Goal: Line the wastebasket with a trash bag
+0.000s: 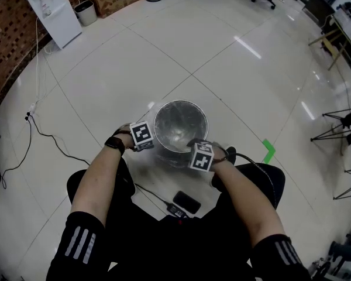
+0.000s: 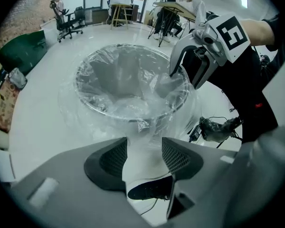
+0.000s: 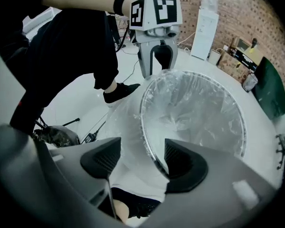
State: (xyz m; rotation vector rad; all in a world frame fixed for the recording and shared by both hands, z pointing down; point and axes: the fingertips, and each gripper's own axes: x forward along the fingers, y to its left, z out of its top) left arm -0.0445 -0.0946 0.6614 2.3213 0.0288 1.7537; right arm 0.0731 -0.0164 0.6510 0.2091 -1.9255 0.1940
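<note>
Seen from the head view, the floor (image 1: 222,69) round the wastebasket (image 1: 180,133) lies open from ten o'clock through twelve to three. The basket's mouth (lined with the trash bag (image 3: 190,108)) is unblocked from above. The left gripper (image 2: 145,148) stands just beside the rim at eight o'clock. The right gripper (image 3: 142,158) is at five, jaws apart astride the rim. At six o'clock the person's legs (image 1: 99,186), a phone (image 1: 187,202) and a cable (image 1: 149,192) crowd the floor. A green tape mark (image 1: 269,151) lies flat at three.
</note>
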